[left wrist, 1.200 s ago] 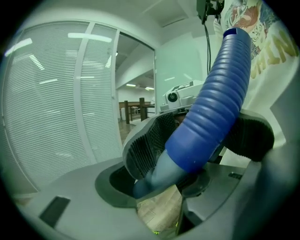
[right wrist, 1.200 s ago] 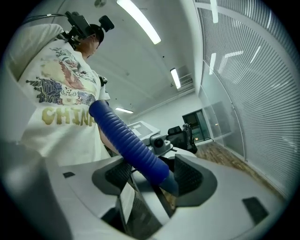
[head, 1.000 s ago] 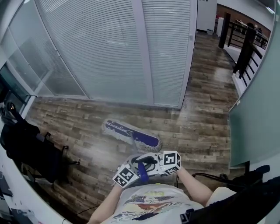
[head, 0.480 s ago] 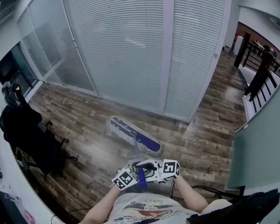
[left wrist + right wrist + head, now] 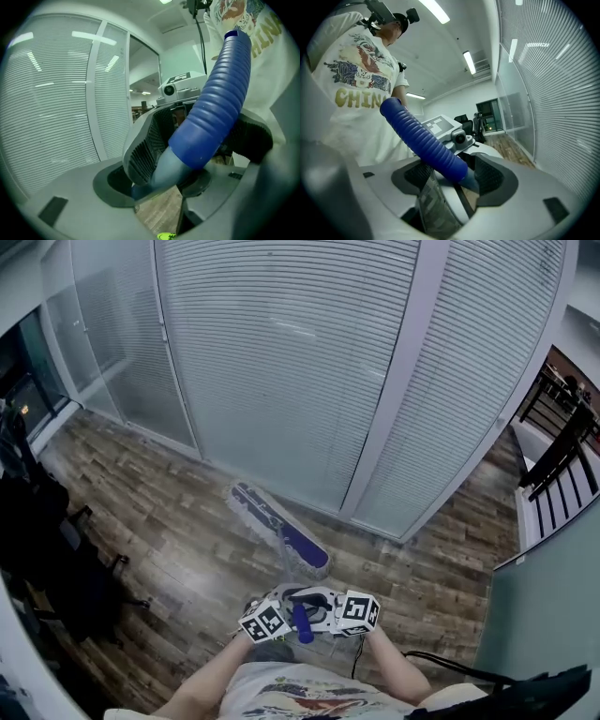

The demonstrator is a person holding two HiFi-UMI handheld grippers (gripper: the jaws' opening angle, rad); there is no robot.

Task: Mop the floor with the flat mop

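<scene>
Blue-handled: one flat mop (image 5: 281, 529) in two hand-held grippers (image 5: 283, 607) (image 5: 328, 606)

Mop (image 5: 279, 529) pad's a deep purple-blue with a whitish fringe, and the grip (image 5: 220, 93) is ribbed bright blue. Floor (image 5: 159, 540) is brown-grey wood planks. Blinds (image 5: 281, 352) are pale grey with fine horizontal stripes. Left gripper (image 5: 289, 602) and right gripper (image 5: 317, 600) are grey, with black-and-white square markers.
</scene>
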